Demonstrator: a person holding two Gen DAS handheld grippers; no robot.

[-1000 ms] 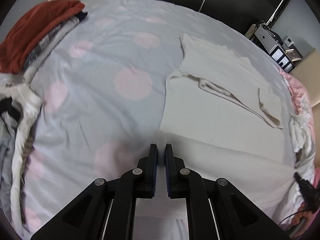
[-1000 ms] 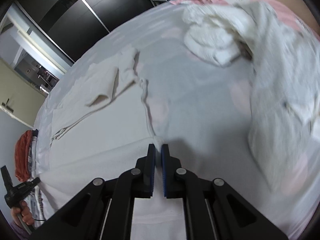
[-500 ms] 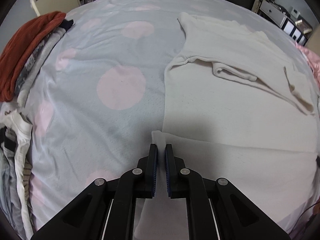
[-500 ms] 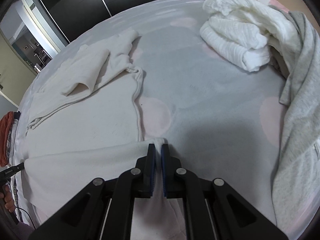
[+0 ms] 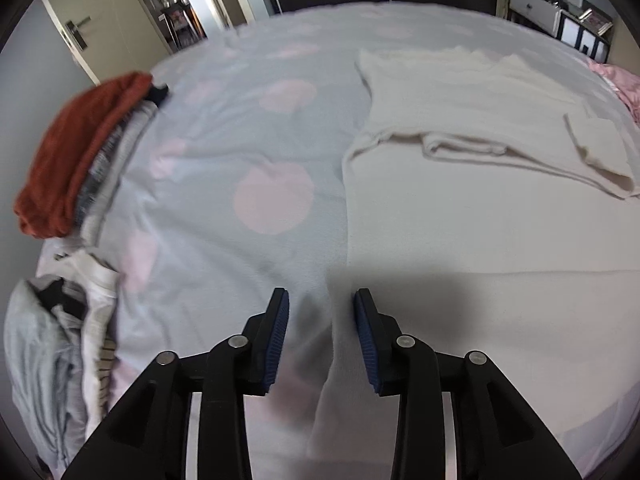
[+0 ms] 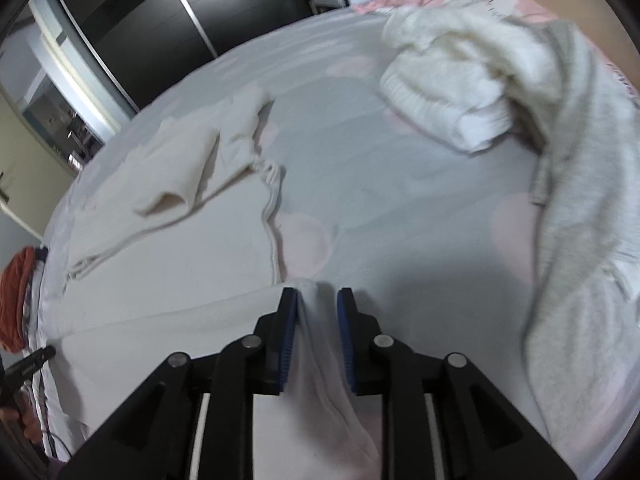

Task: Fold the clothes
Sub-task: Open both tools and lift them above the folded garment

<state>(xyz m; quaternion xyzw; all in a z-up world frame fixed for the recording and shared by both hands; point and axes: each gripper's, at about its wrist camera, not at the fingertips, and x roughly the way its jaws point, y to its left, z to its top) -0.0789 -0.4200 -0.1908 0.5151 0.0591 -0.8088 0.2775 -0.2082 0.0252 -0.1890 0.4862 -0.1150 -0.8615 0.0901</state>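
Both grippers I operate have just been opening: the left gripper (image 5: 321, 300) stands parted with the cream sweater (image 5: 480, 216) edge loose between its jaws, the right gripper (image 6: 317, 300) parted around a raised fold of that sweater, which fills the right of the left-wrist frame on the dotted bedspread (image 5: 224, 152).

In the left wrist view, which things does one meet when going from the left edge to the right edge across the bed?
Rust-red folded garment on a pile → pink dot on the grey blanket → cream sweater → pink bedding.
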